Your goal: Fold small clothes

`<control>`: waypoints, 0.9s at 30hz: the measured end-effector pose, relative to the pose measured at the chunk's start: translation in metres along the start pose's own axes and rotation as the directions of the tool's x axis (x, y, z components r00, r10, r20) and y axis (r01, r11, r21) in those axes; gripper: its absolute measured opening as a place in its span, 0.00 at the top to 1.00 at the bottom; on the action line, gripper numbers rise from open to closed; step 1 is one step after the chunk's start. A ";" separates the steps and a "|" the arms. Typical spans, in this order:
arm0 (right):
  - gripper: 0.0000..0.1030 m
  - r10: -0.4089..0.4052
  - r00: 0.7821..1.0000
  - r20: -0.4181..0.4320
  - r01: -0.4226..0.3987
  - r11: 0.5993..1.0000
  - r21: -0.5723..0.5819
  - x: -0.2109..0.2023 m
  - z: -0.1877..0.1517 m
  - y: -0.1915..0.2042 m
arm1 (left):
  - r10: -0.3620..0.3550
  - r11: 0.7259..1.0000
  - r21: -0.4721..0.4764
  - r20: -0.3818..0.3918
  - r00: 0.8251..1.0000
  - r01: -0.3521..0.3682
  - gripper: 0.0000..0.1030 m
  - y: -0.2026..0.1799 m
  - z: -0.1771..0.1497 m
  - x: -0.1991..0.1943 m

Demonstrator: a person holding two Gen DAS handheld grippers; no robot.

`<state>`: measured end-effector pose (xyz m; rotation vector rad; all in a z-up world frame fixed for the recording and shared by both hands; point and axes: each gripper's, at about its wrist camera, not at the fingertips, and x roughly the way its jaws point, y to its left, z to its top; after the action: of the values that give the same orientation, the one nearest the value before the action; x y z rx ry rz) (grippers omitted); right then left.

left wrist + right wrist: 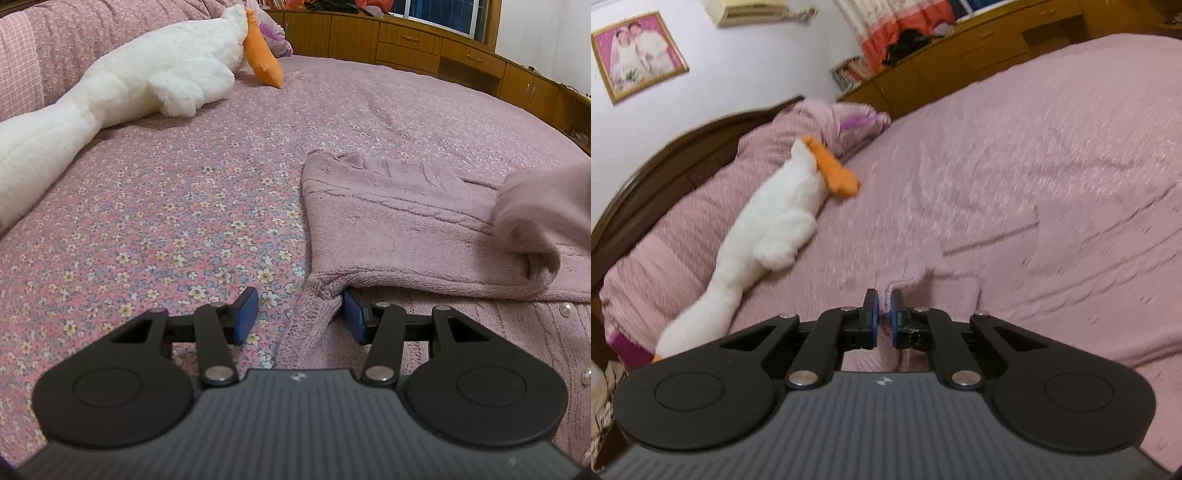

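Note:
A mauve knitted cardigan (pixel 399 221) with pearl buttons lies on the floral bedspread (pixel 166 221), its top part folded down over the body. My left gripper (pixel 301 314) is open at the cardigan's left edge, its right fingertip (pixel 354 314) tucked under the fold. A sleeve (pixel 539 214) hangs blurred in the air at the right. In the right wrist view my right gripper (pixel 884 314) is shut on a pinch of the mauve cardigan (pixel 886 291) and holds it above the bed.
A long white plush goose (pixel 122 92) with orange beak lies across the bed's far left, also in the right wrist view (pixel 768 236). Pink pillows (pixel 827 122) lie by the headboard. Wooden cabinets (pixel 424 40) run along the far side of the bed.

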<state>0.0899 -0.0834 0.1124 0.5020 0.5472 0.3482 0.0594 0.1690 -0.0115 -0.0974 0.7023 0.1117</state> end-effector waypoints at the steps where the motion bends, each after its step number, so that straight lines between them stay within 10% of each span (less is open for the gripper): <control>1: 0.94 -0.006 1.000 0.016 0.006 1.000 -0.004 -0.005 0.006 -0.003 | 0.000 1.000 0.001 0.000 1.000 0.000 0.50 0.000 0.000 0.000; 9: 0.94 -0.137 0.986 0.095 0.138 0.990 -0.001 -0.037 0.056 -0.048 | 0.004 1.000 0.012 0.000 1.000 -0.004 0.50 -0.001 0.000 0.001; 17: 0.94 -0.240 0.971 -0.010 0.240 0.971 -0.006 -0.038 0.068 -0.118 | 0.007 1.000 0.024 -0.001 1.000 -0.007 0.49 -0.001 0.000 0.001; 27: 0.92 -0.492 0.865 -0.099 0.477 0.867 -0.143 -0.007 0.022 -0.164 | 0.020 0.999 0.046 -0.005 1.000 -0.020 0.47 -0.004 0.002 0.003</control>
<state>0.1261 -0.2295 0.0432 0.2151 0.7572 -0.0737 0.0635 0.1658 -0.0118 -0.0469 0.7108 0.1146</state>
